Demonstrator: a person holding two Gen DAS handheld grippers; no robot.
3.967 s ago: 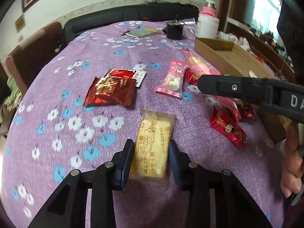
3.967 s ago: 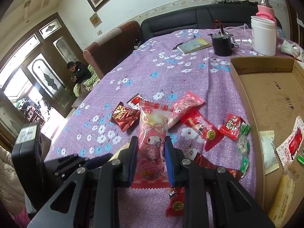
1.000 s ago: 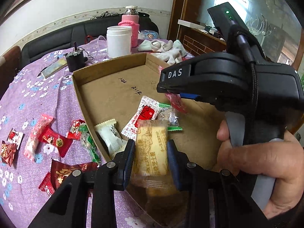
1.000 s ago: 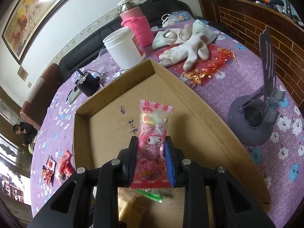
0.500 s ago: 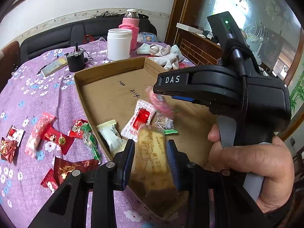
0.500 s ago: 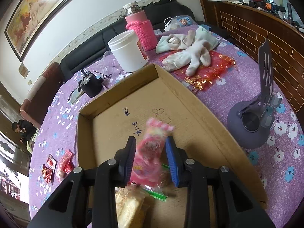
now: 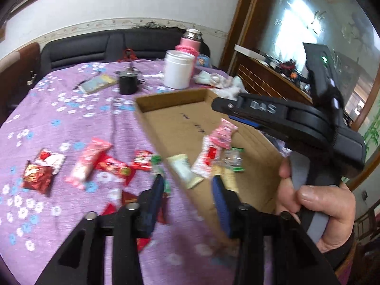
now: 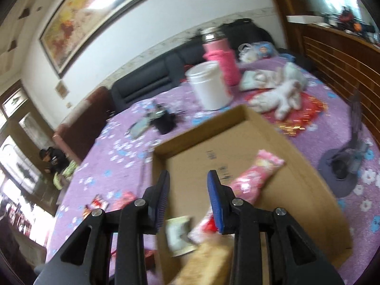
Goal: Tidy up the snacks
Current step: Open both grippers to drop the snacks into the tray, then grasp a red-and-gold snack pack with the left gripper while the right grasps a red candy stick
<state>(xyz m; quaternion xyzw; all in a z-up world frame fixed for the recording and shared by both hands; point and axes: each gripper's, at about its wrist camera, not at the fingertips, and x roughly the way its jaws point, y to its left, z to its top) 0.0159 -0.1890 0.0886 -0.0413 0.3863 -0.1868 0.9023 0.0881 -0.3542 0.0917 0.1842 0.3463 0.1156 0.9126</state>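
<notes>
Purple floral cloth covered the table (image 7: 71,123); both hand-held grippers, left (image 7: 188,185) and right (image 8: 188,185), gaped empty. Pink snack (image 8: 255,178) lay in the cardboard tray (image 8: 308,173). We judged, through blur, the loose wrappers (image 7: 95,161) came next, approached low.

— What covers the worktop (image 7: 71,123)?
— A purple cloth with flowers. A shallow cardboard tray (image 7: 171,118) sits on it.
— And beside the tray?
— Loose snack packets (image 7: 87,163) to its left. Behind it stand a white tub (image 7: 178,72), a pink flask (image 7: 190,45) and a black cup (image 7: 128,84), with white gloves (image 8: 282,95) nearby.
</notes>
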